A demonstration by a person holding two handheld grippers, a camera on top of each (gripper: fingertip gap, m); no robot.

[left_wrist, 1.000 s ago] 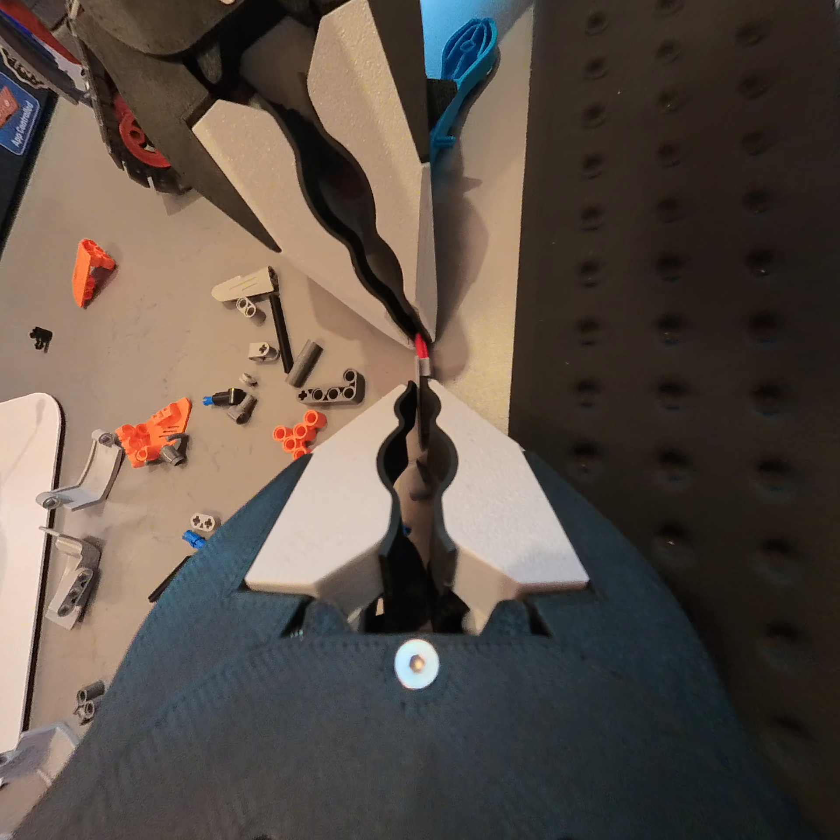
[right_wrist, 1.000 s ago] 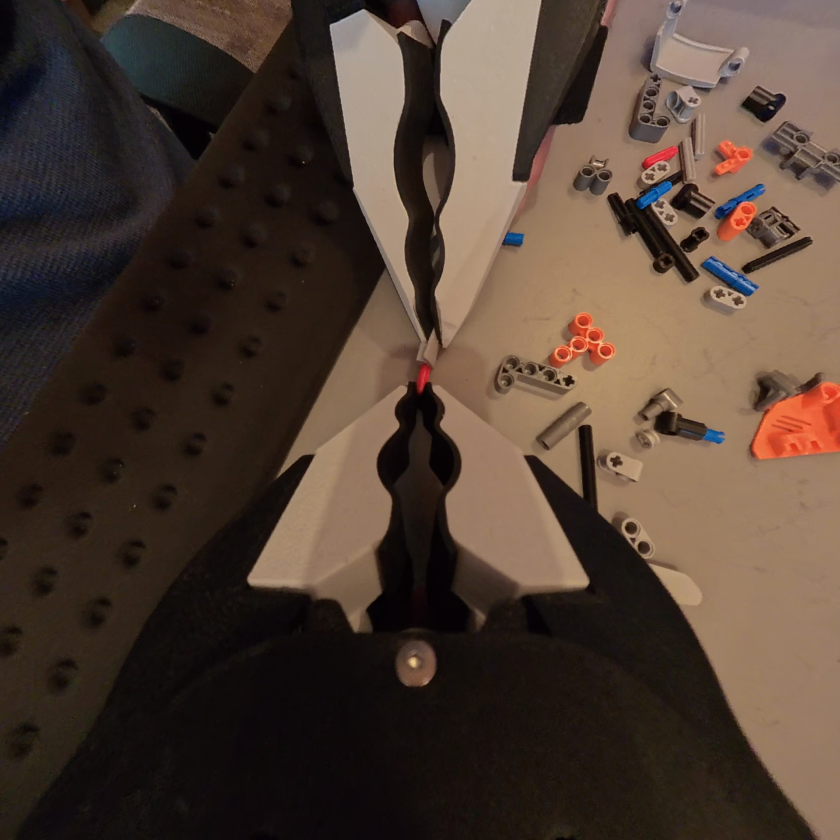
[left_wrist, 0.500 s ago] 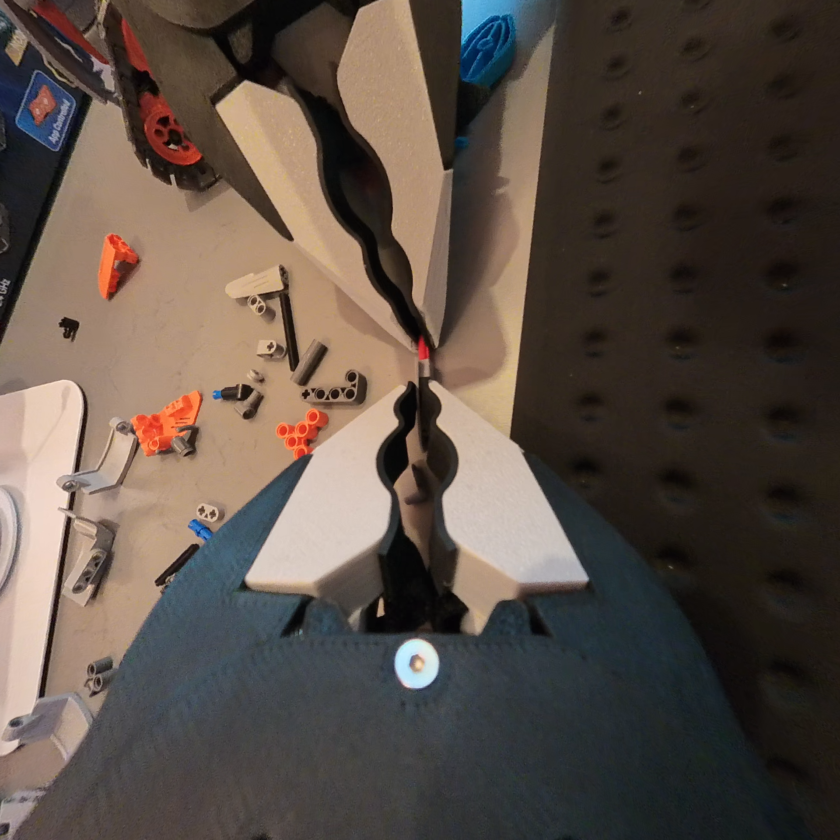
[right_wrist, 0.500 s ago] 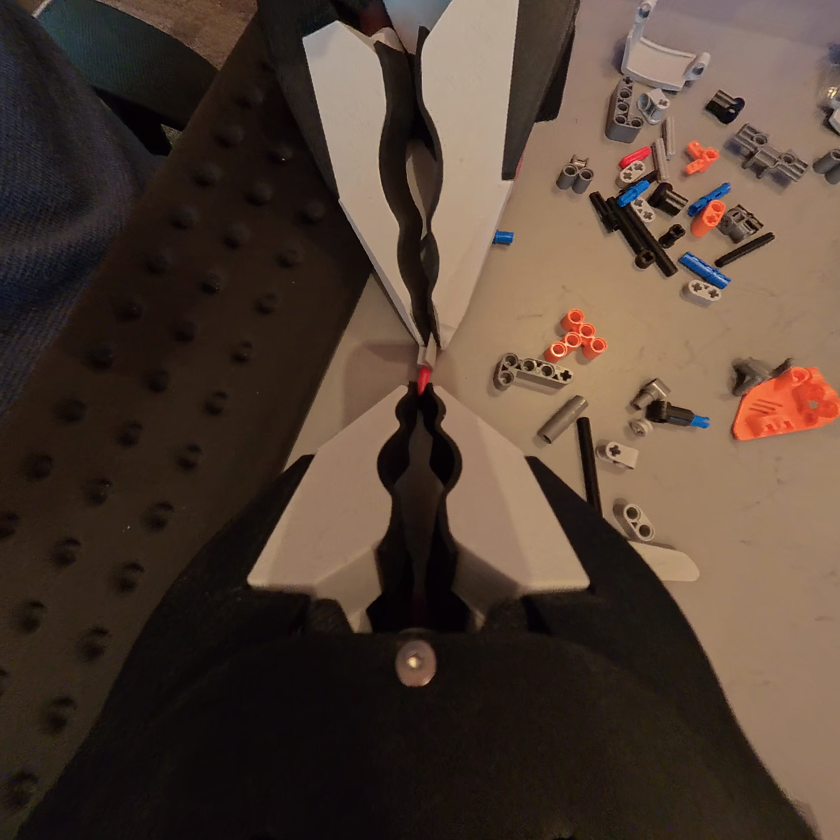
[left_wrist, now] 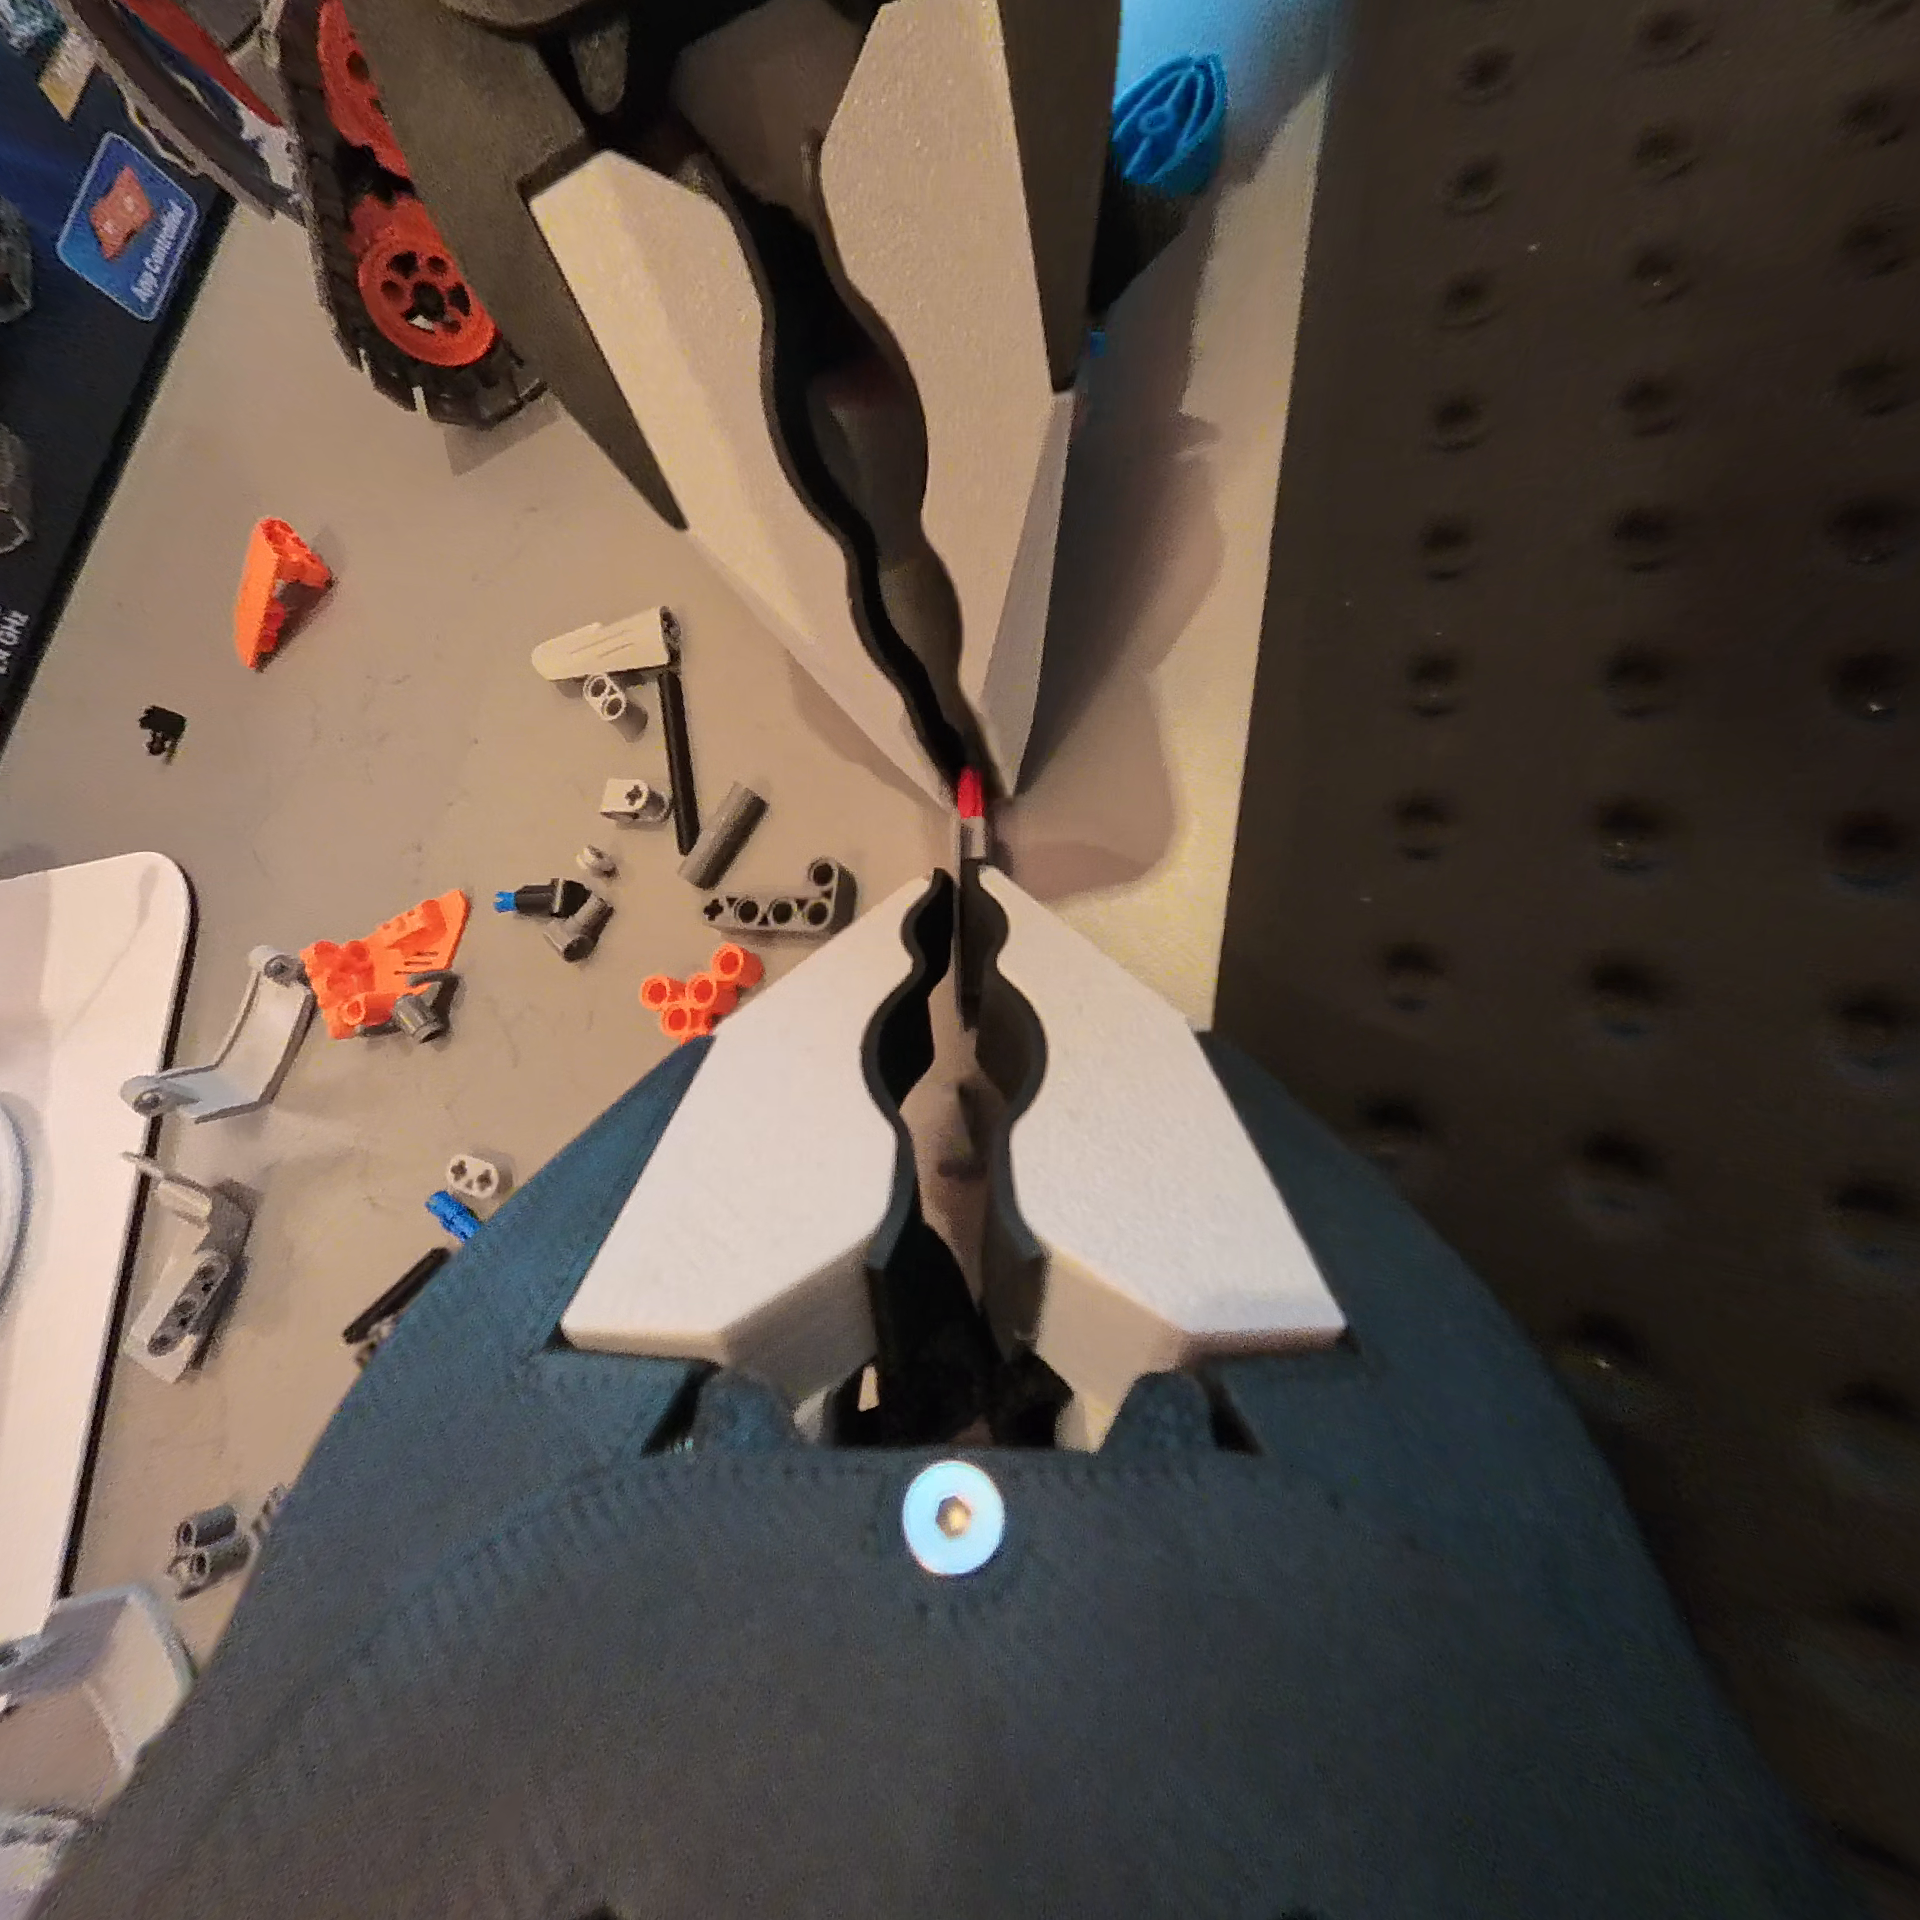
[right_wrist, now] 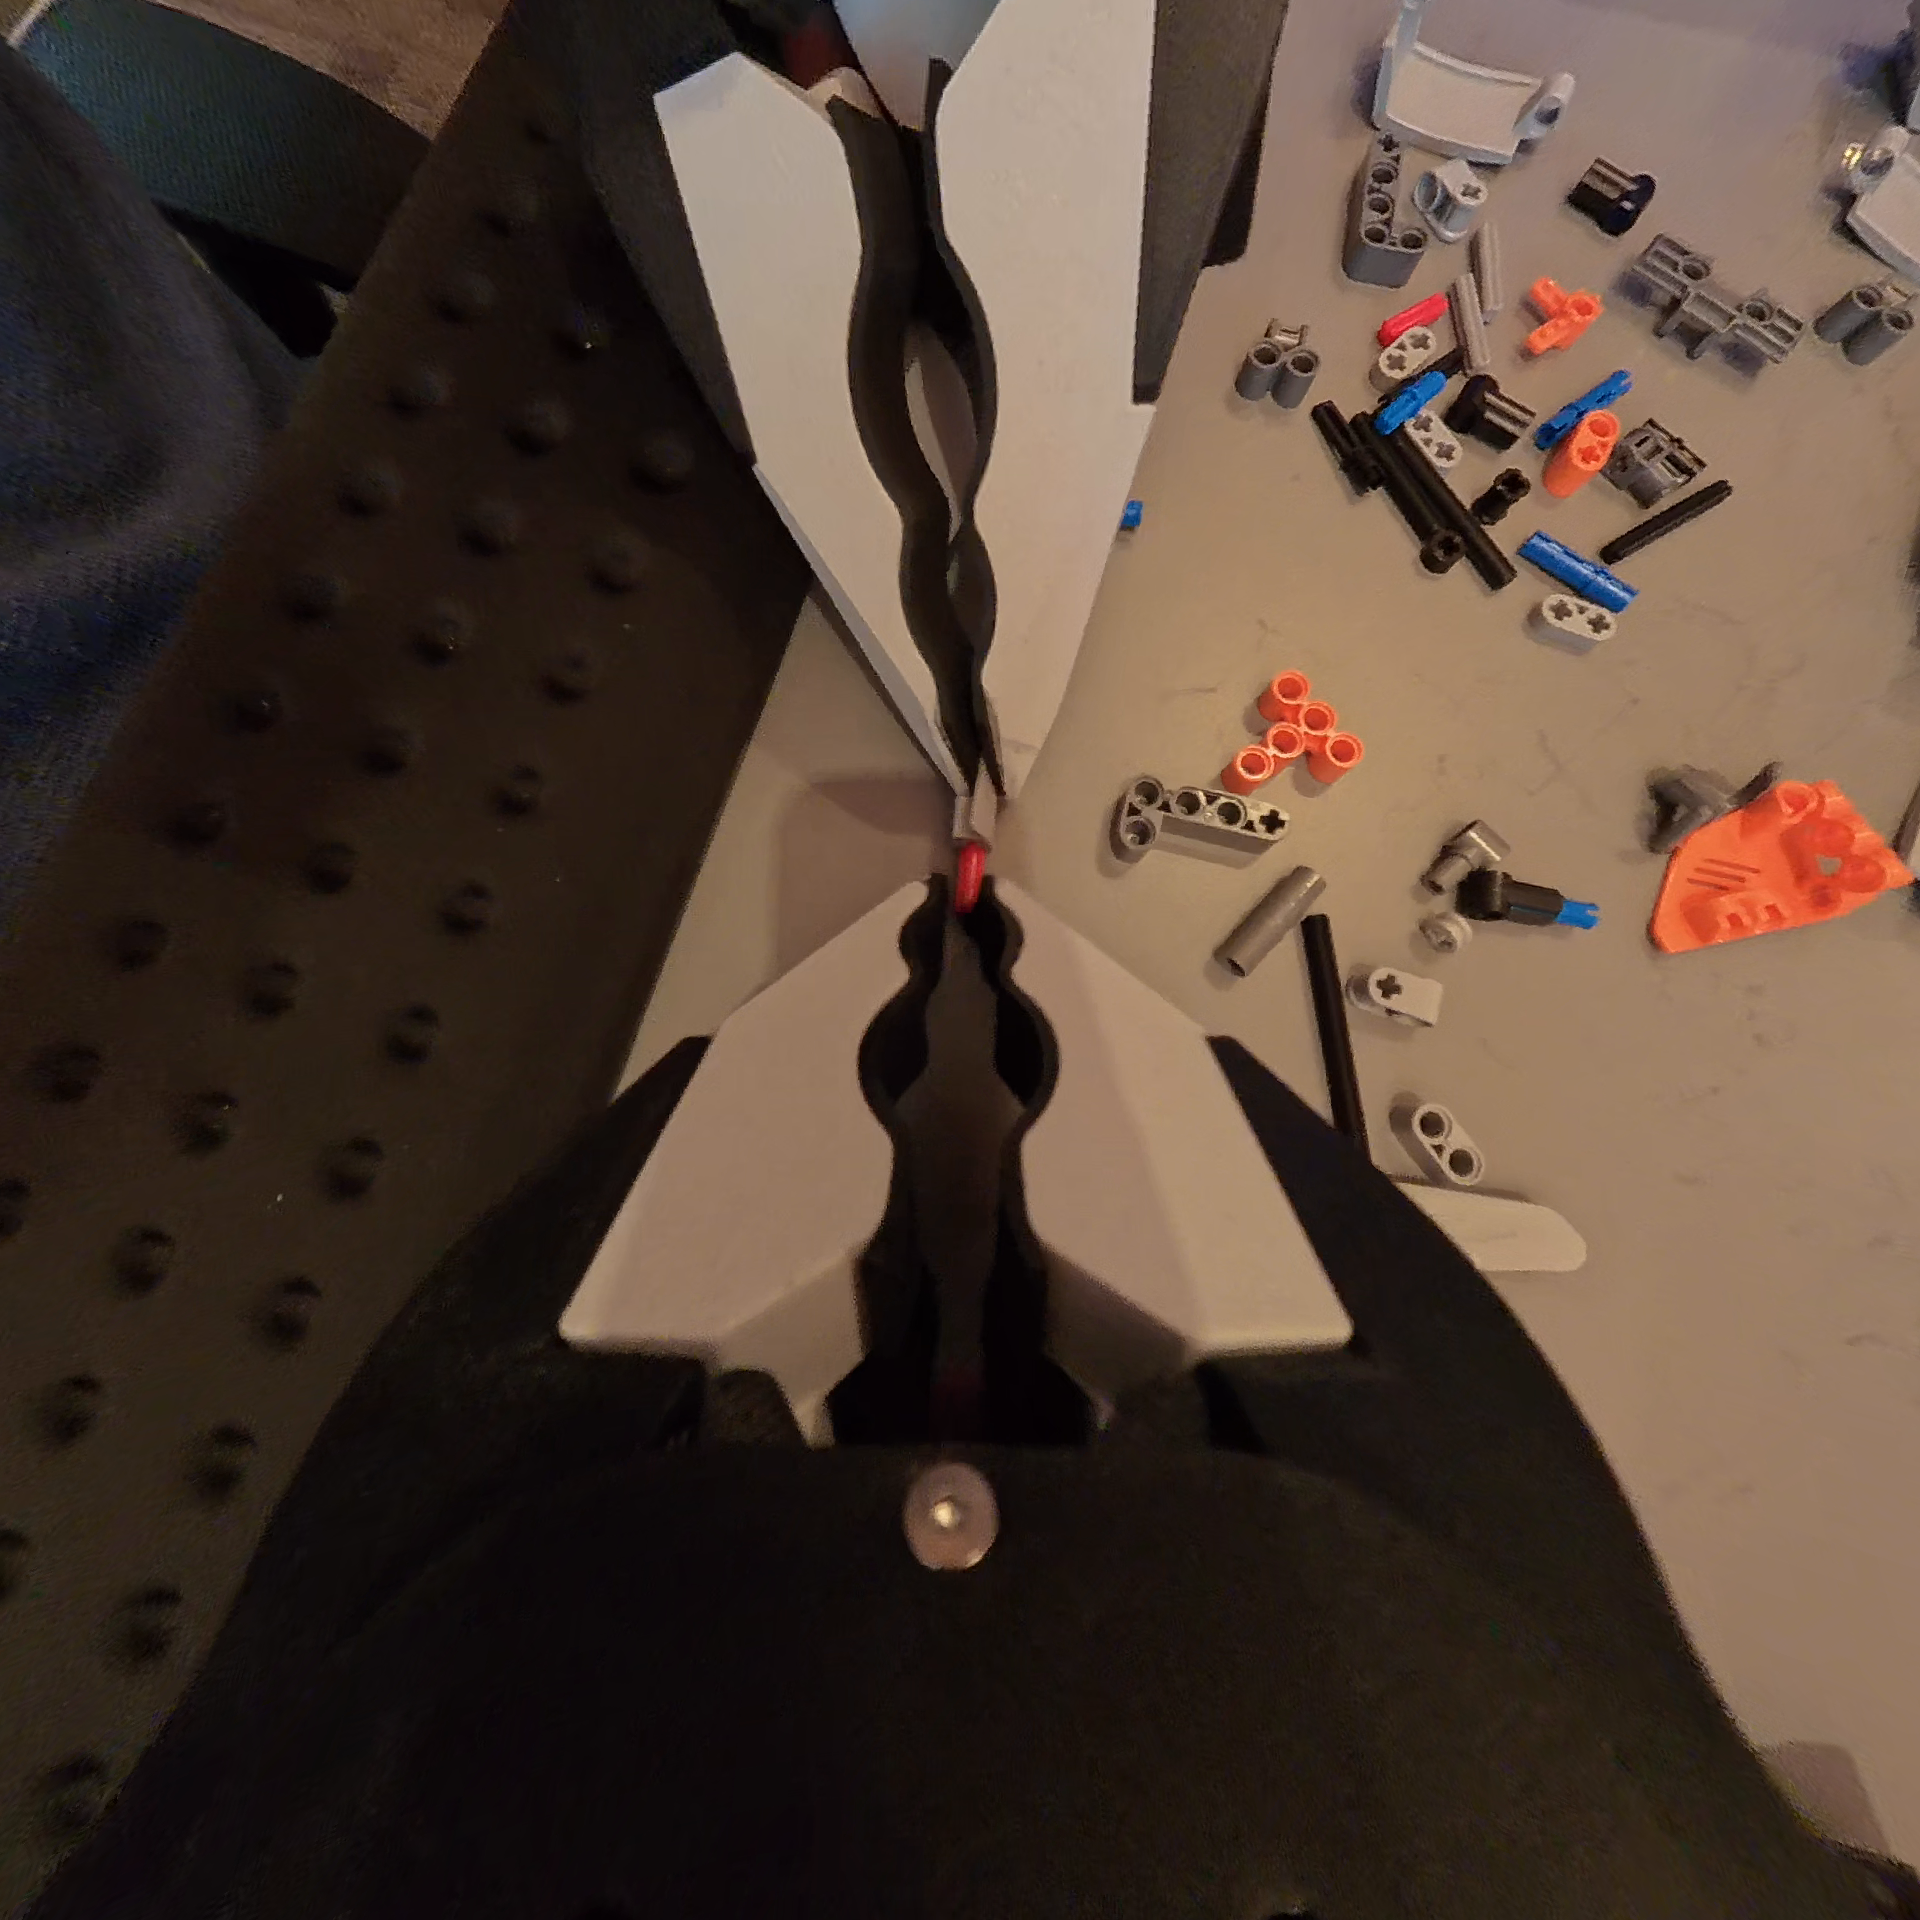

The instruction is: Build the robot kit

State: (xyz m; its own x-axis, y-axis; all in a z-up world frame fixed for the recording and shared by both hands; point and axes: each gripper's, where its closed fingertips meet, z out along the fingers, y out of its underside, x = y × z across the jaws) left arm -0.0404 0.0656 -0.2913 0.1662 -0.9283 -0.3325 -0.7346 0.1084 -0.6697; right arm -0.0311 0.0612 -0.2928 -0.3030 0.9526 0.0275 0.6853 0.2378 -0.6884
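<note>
My left gripper (left_wrist: 962,885) is shut on a thin dark pin with a grey end (left_wrist: 975,840). My right gripper (right_wrist: 962,891) is shut on a small red piece (right_wrist: 970,878). The two grippers meet tip to tip above the grey table, near its edge. The red piece (left_wrist: 968,794) touches the grey end (right_wrist: 968,816) in the small gap between the tips. In the left wrist view the right gripper (left_wrist: 975,771) comes in from the top. In the right wrist view the left gripper (right_wrist: 972,787) does the same. How far the pieces are joined is hidden.
A black studded mat (left_wrist: 1558,831) (right_wrist: 312,831) lies beside the table edge. Loose parts are scattered about: an orange connector (right_wrist: 1299,738), a grey L-beam (right_wrist: 1195,821), an orange panel (right_wrist: 1766,873), black rods. A white tray (left_wrist: 83,1143) and a tracked model with red wheels (left_wrist: 416,291) stand at the left. My left and right fingertips are right by each other. Both grippers' tips are roughly 6 cm from the orange connector (right_wrist: 1299,738). Look for it in the left wrist view (left_wrist: 691,988) too.
Both grippers stay shut and tip to tip with the red and grey pieces touching. The pair has drifted and turned only slightly over the table.
</note>
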